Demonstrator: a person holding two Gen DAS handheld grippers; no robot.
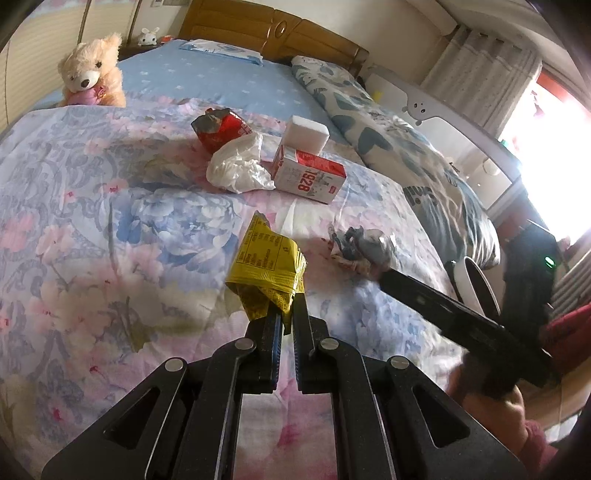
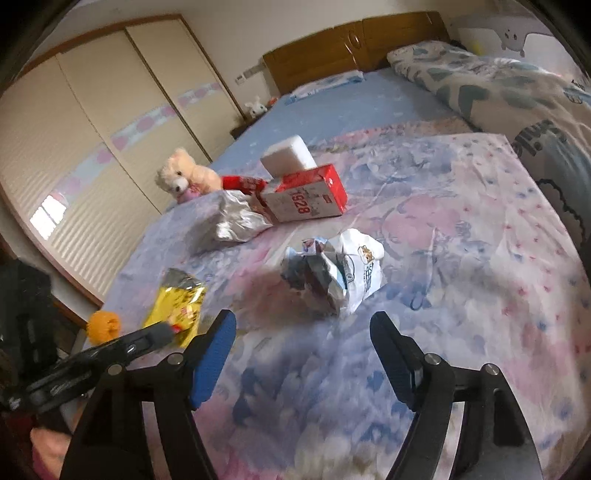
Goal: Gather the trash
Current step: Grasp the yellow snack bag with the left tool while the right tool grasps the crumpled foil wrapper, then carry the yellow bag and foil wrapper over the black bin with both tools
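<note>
Pinching only a corner of the yellow wrapper point(image 1: 267, 266), the closed left gripper point(image 1: 286, 314) could drop it, while the right gripper point(image 2: 303, 328) gapes empty before the crumpled packet point(image 2: 325, 273) at frame centre.

Both wrist cameras are sitting close above the floral pink-and-blue bedspread point(image 1: 92, 229), angling down along their own jaws toward the wooden headboard point(image 1: 258, 29) at the upper edge. Each is sharing the red-and-white "1928" carton point(image 1: 308, 173) at frame centre and the cream teddy bear point(image 2: 184, 175) at left.

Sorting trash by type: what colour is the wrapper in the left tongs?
Yellow wrapper with black print, clearest in the left wrist view.
</note>
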